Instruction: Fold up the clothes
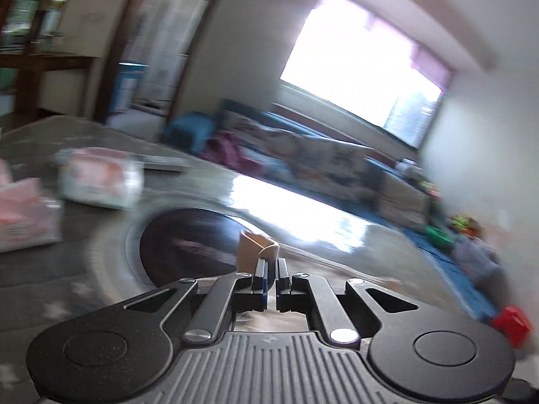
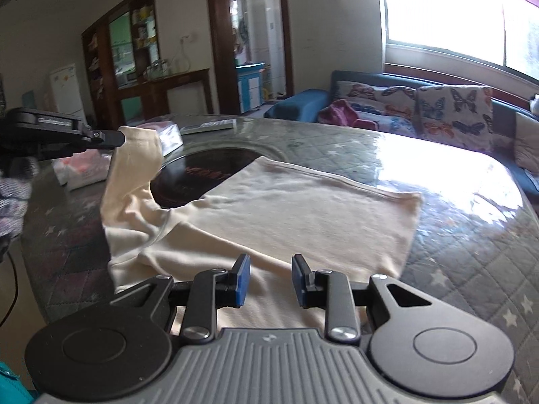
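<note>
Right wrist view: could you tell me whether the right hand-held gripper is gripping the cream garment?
No, the right hand-held gripper is open above the cream garment, pinching nothing.

The cream soft cotton-like garment looks matt and finely knit, with stitched hems. It lies on a round table under a grey quilted cloth with white stars, sealed beneath a glossy clear sheet that mirrors the window. The table's dark round centre panel is smooth and shiny. The right gripper is matt black plastic with bright metal screws, a ribbed grey body and blue rubbery pads. The left gripper has the same finish. The butterfly-print fabric sofa cushions look soft and matt
</note>
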